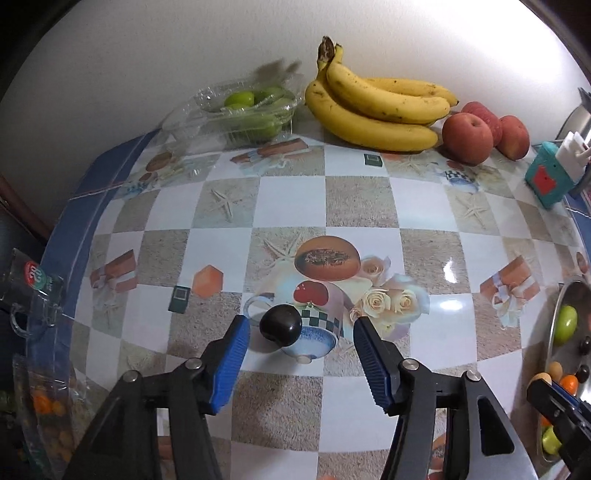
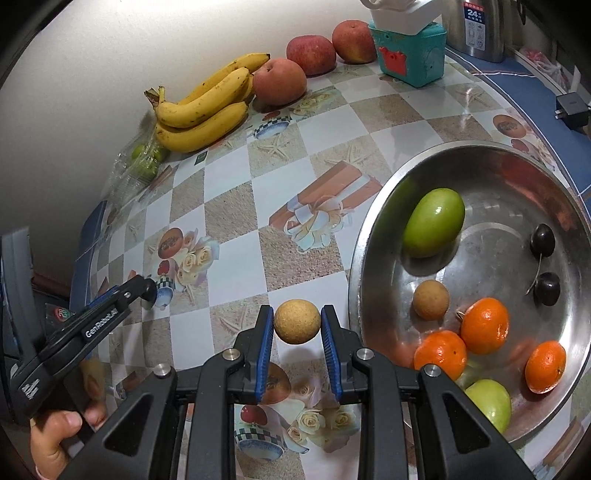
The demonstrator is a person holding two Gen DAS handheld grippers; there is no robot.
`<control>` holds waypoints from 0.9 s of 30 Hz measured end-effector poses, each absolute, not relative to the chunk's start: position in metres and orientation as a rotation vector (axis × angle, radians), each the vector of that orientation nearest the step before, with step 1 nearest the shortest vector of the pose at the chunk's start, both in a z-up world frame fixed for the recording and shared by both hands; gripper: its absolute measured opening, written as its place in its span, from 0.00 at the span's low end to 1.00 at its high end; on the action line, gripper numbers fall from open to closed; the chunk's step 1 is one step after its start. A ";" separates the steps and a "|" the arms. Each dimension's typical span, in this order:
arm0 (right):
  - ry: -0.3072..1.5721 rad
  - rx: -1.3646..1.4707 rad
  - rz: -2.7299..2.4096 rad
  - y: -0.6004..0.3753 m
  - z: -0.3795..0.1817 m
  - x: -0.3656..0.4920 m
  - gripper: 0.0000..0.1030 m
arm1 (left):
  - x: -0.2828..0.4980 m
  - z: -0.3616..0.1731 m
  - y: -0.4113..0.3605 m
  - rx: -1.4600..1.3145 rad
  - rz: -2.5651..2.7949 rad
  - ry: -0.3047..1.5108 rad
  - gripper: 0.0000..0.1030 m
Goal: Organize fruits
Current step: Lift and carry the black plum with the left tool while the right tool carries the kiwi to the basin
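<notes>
My left gripper (image 1: 301,326) is open on the table, with a dark cherry (image 1: 280,325) lying between its blue pads, nearer the left one. My right gripper (image 2: 297,323) is shut on a small tan round fruit (image 2: 297,322), held just above the tablecloth left of the steel bowl (image 2: 373,236). The bowl holds a green fruit (image 2: 434,222), another tan fruit (image 2: 430,299), two cherries (image 2: 542,239), three oranges (image 2: 484,326) and a second green fruit (image 2: 489,404). The left gripper (image 2: 149,290) shows at the left of the right wrist view.
Bananas (image 1: 376,107) and three red apples (image 1: 467,138) lie along the back wall. A clear plastic box of green fruits (image 1: 240,110) stands at the back left. A teal box (image 1: 546,177) stands at the back right. A steel kettle (image 2: 480,26) stands behind it.
</notes>
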State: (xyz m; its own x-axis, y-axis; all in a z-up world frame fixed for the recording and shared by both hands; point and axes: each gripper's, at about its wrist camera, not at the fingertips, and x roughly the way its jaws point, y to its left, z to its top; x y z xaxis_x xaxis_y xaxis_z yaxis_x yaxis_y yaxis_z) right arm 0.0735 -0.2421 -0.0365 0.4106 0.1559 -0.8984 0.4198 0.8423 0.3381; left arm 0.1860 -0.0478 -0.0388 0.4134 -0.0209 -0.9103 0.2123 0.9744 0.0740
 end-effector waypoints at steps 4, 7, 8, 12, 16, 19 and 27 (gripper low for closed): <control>1.166 0.567 -0.179 -0.241 -0.040 0.075 0.26 | 0.192 -0.051 -0.049 0.229 -0.103 1.146 0.60; 1.170 0.555 -0.180 -0.239 -0.041 0.076 0.26 | 0.196 -0.058 -0.044 0.226 -0.079 1.157 0.60; 1.172 0.551 -0.181 -0.239 -0.042 0.077 0.26 | 0.198 -0.059 -0.043 0.225 -0.071 1.157 0.60; 1.178 0.540 -0.177 -0.237 -0.043 0.079 0.26 | 0.200 -0.065 -0.042 0.218 -0.068 1.164 0.60; 1.180 0.524 -0.168 -0.233 -0.042 0.081 0.26 | 0.200 -0.070 -0.044 0.212 -0.081 1.169 0.60; 1.181 0.504 -0.174 -0.230 -0.041 0.082 0.26 | 0.202 -0.073 -0.041 0.183 -0.093 1.177 0.60; 1.178 0.471 -0.165 -0.223 -0.037 0.086 0.26 | 0.208 -0.074 -0.035 0.119 -0.129 1.212 0.47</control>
State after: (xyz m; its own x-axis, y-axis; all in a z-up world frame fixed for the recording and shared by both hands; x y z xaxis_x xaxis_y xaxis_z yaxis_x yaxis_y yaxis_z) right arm 0.0860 -0.2226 -0.0369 0.3839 0.1175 -0.9159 0.3653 0.8916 0.2675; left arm 0.2078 -0.0352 -0.0739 0.3458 -0.0358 -0.9376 0.1629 0.9864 0.0224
